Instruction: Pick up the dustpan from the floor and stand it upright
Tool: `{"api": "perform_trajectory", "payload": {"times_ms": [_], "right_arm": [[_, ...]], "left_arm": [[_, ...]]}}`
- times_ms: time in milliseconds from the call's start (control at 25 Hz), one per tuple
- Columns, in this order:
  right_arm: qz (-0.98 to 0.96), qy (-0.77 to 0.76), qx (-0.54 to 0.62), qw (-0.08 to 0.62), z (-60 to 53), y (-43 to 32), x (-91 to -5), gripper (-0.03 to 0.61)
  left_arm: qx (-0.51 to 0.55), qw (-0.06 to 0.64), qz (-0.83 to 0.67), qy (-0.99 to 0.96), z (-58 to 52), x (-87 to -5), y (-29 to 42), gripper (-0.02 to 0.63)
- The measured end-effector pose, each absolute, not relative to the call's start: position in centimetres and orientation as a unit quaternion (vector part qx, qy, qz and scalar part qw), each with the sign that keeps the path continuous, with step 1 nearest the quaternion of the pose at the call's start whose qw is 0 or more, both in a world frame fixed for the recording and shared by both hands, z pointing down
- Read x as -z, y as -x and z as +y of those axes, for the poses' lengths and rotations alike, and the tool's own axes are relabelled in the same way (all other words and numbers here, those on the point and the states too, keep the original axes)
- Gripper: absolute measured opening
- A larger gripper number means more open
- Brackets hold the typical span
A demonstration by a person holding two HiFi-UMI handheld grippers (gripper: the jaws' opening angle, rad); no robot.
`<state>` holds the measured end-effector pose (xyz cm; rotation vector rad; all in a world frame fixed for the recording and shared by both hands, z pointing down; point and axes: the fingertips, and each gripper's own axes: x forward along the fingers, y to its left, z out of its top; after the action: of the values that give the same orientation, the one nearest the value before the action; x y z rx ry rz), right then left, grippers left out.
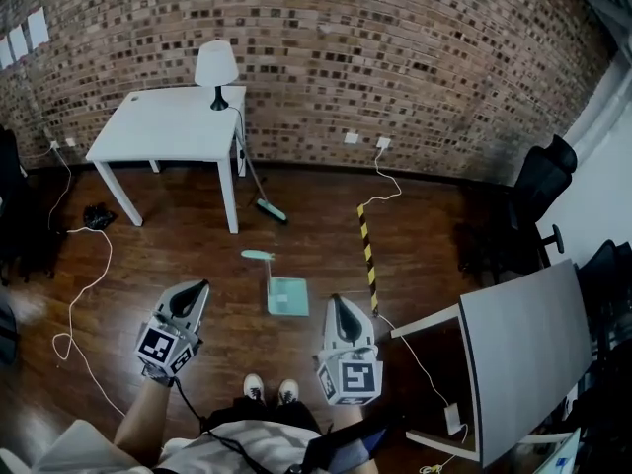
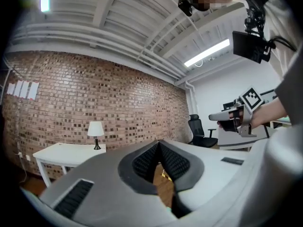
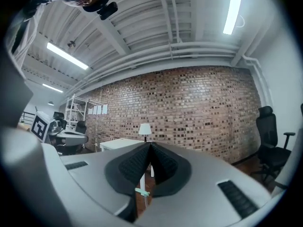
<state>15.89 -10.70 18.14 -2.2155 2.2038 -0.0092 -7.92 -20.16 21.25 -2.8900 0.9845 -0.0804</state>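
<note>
A mint-green dustpan [image 1: 283,290] lies flat on the wooden floor, its long handle running toward the brick wall. Both grippers hover above the floor on the near side of it and touch nothing. My left gripper [image 1: 198,286] is to the dustpan's left, jaws shut and empty; in the left gripper view its pads [image 2: 158,144] meet. My right gripper [image 1: 336,302] is just right of the pan, also shut and empty. In the right gripper view its closed jaws [image 3: 149,146] point toward the wall, with a sliver of the dustpan [image 3: 141,191] showing below them.
A white table [image 1: 168,124] with a lamp [image 1: 216,70] stands by the brick wall, a broom [image 1: 260,190] leaning on it. A yellow-black strip [image 1: 367,255] runs along the floor right of the dustpan. A grey desk [image 1: 518,344] and office chairs [image 1: 538,186] stand at right; cables [image 1: 84,284] trail at left.
</note>
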Motion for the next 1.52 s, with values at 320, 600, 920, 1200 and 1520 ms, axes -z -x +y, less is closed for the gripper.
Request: {"api": "perform_trajectory", "payload": {"times_ms": [320,600,920,1200,1520], "right_arm": [[0.716,0.697,-0.012,-0.041,-3.8,-14.8,-19.2,-0.011],[0.758,0.648,-0.023,-0.065,10.3,-11.8,-21.3,-0.011],[0.773,0.632,0.011,-0.053,27.3,-12.6,-20.9,-0.011],[0.763,0.645,0.031,-0.03,35.6,-12.3,-19.3,-0.012],[0.75,0.66,0.03,-0.012,38.6,-9.1,-18.8,-0.012]], "left_arm": [[0.034,0.047,0.306,0.95,-11.9,-22.2,6.9,-0.005],[0.018,0.055,0.331,0.942,3.2,-22.3,5.7,-0.005],[0.034,0.045,0.338,0.939,21.7,-22.4,5.6,-0.005],[0.034,0.052,0.32,0.945,30.0,-19.8,5.6,-0.005],[0.047,0.048,0.291,0.954,33.1,-20.3,8.0,-0.005]]}}
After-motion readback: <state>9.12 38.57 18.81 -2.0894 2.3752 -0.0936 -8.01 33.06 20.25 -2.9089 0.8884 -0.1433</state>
